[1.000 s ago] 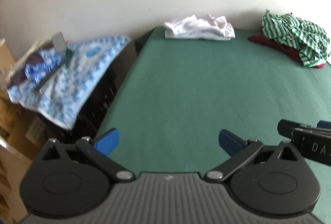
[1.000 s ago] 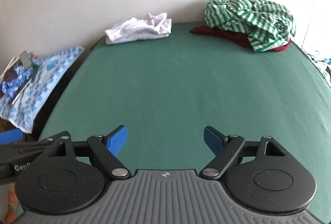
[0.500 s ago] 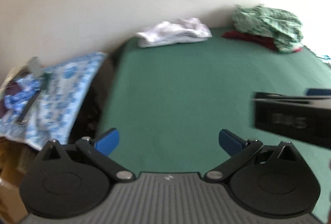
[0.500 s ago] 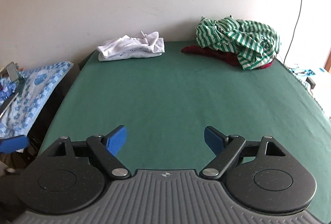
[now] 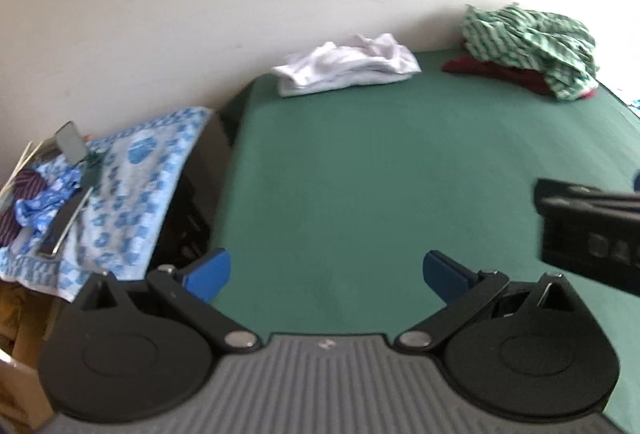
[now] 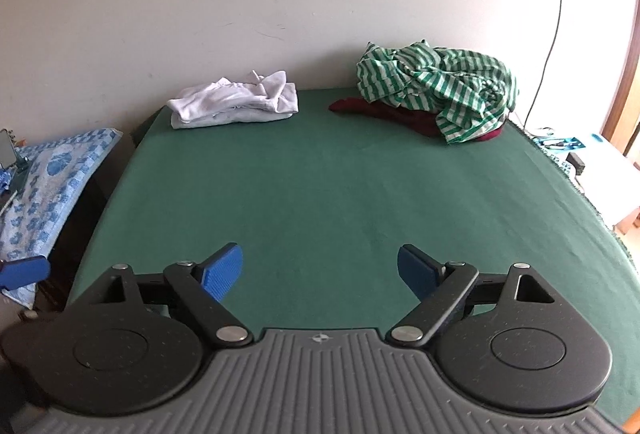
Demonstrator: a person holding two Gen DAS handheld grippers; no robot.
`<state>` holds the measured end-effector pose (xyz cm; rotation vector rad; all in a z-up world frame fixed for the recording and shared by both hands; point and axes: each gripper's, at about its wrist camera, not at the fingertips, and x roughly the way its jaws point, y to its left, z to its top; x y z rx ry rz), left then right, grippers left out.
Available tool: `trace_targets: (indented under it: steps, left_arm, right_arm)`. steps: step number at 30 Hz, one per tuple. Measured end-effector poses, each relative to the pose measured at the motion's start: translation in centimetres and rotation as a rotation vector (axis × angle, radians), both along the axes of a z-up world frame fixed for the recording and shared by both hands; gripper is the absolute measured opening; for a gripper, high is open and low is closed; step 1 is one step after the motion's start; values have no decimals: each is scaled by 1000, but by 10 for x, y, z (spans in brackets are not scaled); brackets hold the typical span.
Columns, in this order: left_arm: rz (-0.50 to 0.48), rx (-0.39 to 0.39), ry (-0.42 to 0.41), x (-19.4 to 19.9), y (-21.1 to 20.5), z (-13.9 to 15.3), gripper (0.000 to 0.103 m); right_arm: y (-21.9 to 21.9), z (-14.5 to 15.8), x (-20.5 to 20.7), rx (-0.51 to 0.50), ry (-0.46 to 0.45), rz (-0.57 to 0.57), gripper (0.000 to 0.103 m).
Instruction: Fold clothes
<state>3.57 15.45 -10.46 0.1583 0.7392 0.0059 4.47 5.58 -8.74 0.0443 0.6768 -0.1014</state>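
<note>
A folded white garment (image 6: pixel 234 101) lies at the far left of the green table (image 6: pixel 320 193), by the wall. A crumpled green-and-white striped garment (image 6: pixel 436 89) sits at the far right on top of a dark red garment (image 6: pixel 400 113). The same white garment (image 5: pixel 346 65), striped garment (image 5: pixel 528 41) and red garment (image 5: pixel 500 71) show in the left wrist view. My left gripper (image 5: pixel 326 272) is open and empty over the near left table edge. My right gripper (image 6: pixel 320 270) is open and empty over the near table. Its body (image 5: pixel 592 230) shows at the right of the left wrist view.
A blue-and-white patterned cloth (image 5: pixel 128 185) covers a dark stand left of the table, with a phone (image 5: pixel 71 147) and small items on it. A cable (image 6: pixel 554 13) hangs down the wall at right. The table's right edge (image 6: pixel 580 185) drops to the floor.
Both grippers rose and tilted so the view shows more wall. The left view swung right, so the clothes piles sit further right. Both grippers stayed open and empty.
</note>
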Motion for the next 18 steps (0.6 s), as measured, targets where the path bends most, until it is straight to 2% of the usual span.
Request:
trace_targets:
  steps: [6,9,11,14,18]
  left_arm:
    - [51,15,-16,20,8,15,103]
    - [74,6,-32,24,5,20,103]
    - [96,-19,-19,25,6,16,103]
    - [126,-38,6,28,9,6,102]
    - [146,-2,17,26,4,-2,102]
  right_arm:
    - [-6,7,18,51,-8,12,89]
    - [-8,13,27,-12,-29,24,89]
    - [-12,14,32,-33,-31,44,89]
    - [-20,11,33,-12,-24,80,90]
    - [-24,5,34,7,3,125,91]
